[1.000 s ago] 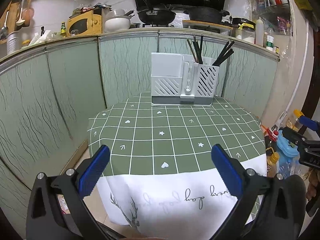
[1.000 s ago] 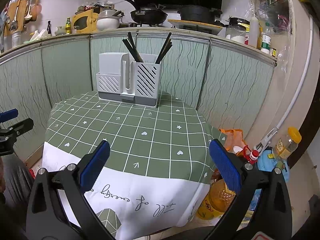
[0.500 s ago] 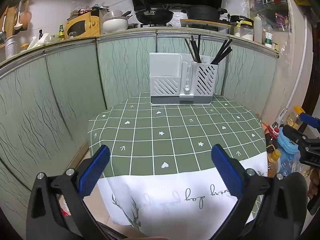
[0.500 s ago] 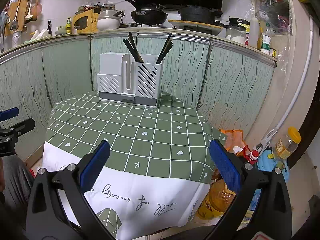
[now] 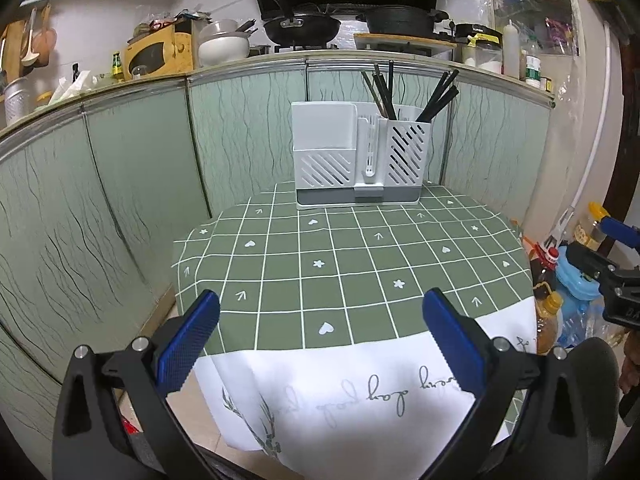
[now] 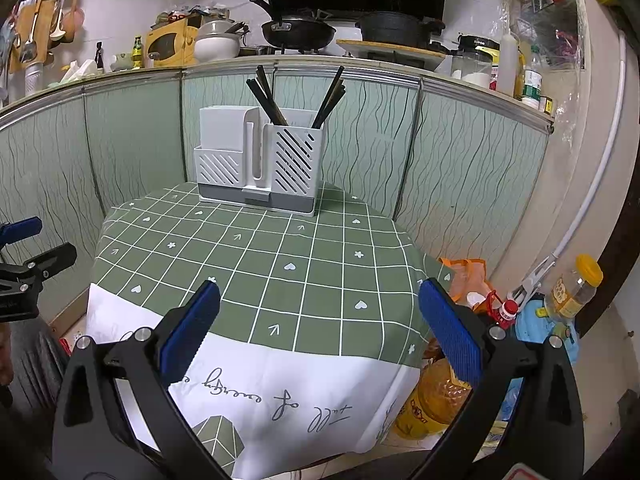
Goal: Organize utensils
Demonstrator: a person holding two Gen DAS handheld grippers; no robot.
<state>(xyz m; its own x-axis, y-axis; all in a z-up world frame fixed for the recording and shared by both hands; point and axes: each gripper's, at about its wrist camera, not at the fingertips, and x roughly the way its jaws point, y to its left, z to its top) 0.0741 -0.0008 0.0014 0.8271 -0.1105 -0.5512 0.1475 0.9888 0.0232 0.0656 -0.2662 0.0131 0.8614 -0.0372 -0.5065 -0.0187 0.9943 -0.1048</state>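
A white slotted utensil holder stands at the far edge of the table with the green checked cloth. Several dark chopsticks stick up from its right compartment, fanned in two bunches. Its left compartment shows nothing above the rim. My left gripper is open, held back from the table's near edge with nothing between its blue pads. My right gripper is open too, likewise off the near edge. Each gripper shows at the side of the other's view.
Green panelled walls close in behind and to the left of the table. Bottles and a blue container sit on the floor to the right, with an orange bag. A kitchen counter with pans runs above.
The left gripper's view has shifted slightly, with the holder now sitting a little lower and closer to centre. The right gripper has barely moved. Both stay open.
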